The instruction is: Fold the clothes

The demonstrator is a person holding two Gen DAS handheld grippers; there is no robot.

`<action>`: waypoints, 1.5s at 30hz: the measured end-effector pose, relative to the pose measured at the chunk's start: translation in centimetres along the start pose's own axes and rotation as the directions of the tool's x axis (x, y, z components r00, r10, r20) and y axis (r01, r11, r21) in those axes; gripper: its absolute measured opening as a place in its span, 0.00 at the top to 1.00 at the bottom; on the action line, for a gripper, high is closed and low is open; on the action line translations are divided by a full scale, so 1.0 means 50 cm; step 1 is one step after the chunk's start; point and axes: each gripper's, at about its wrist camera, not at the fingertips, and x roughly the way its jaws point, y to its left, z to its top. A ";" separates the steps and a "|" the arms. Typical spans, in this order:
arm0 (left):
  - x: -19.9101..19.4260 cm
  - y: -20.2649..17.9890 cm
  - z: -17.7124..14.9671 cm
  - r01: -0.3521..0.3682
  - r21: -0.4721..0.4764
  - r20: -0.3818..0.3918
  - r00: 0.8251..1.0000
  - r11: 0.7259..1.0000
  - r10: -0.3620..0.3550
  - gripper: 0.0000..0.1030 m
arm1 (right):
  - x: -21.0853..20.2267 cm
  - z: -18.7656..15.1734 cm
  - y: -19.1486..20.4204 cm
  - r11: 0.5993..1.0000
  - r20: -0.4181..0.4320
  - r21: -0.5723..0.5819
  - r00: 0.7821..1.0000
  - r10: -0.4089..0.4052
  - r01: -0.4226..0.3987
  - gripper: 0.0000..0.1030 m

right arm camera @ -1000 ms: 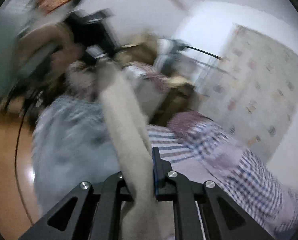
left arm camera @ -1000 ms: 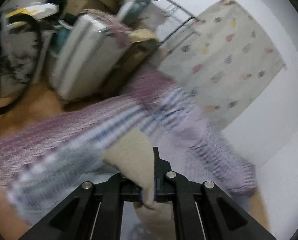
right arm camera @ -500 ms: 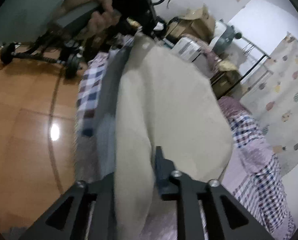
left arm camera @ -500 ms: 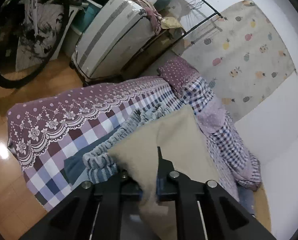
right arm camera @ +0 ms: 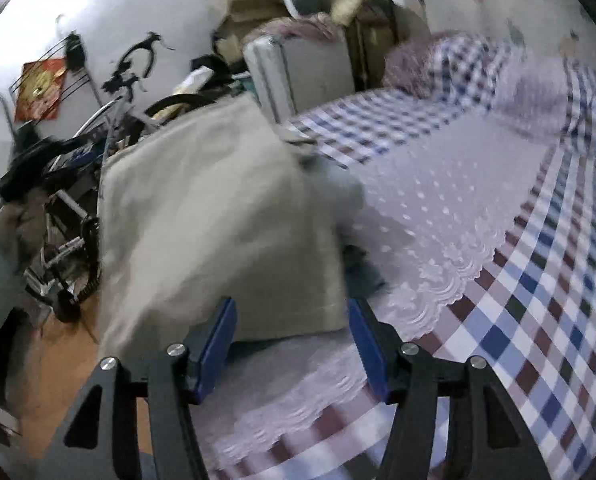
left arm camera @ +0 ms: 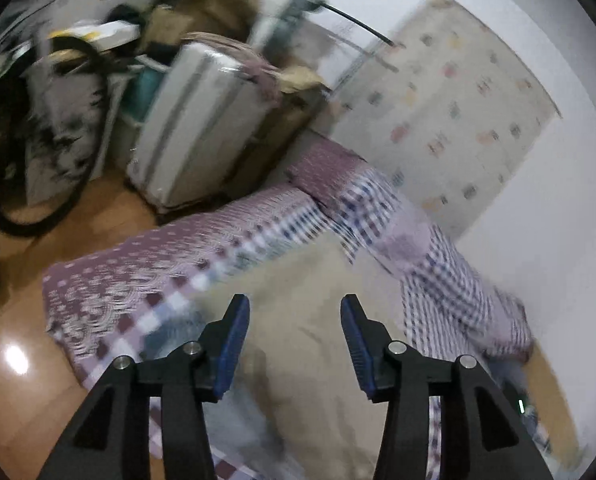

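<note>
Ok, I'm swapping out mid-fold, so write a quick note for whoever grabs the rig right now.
Left claw: open, holding nothing, above the beige garment.
Right claw: open, holding nothing, at the garment's near edge.
The beige garment lies on the checked bedspread, over a blue-grey piece.
Done: garment laid down.
Left: check the fold is flat and finish it; blur hides its edges.

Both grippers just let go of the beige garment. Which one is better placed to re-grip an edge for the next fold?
Probably right. The right gripper is open with the beige garment's near edge between its fingers. The left gripper, also open, faces mid-cloth.
</note>
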 end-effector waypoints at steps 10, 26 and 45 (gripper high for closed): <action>0.139 0.036 -0.018 -0.220 -0.085 -0.076 0.974 0.972 0.214 0.98 | 0.152 0.002 -0.026 0.996 -0.184 -0.085 0.981 -0.055 0.040 0.95; 0.141 0.020 -0.022 -0.304 -0.046 -0.075 0.951 0.951 0.300 0.97 | 0.091 0.028 -0.160 0.950 -0.267 -0.044 0.913 -0.310 0.310 0.96; 0.032 -0.382 -0.123 0.026 0.146 -0.025 0.999 0.989 -0.023 0.20 | -0.307 -0.050 -0.018 0.838 0.075 0.159 0.840 -0.538 0.522 0.35</action>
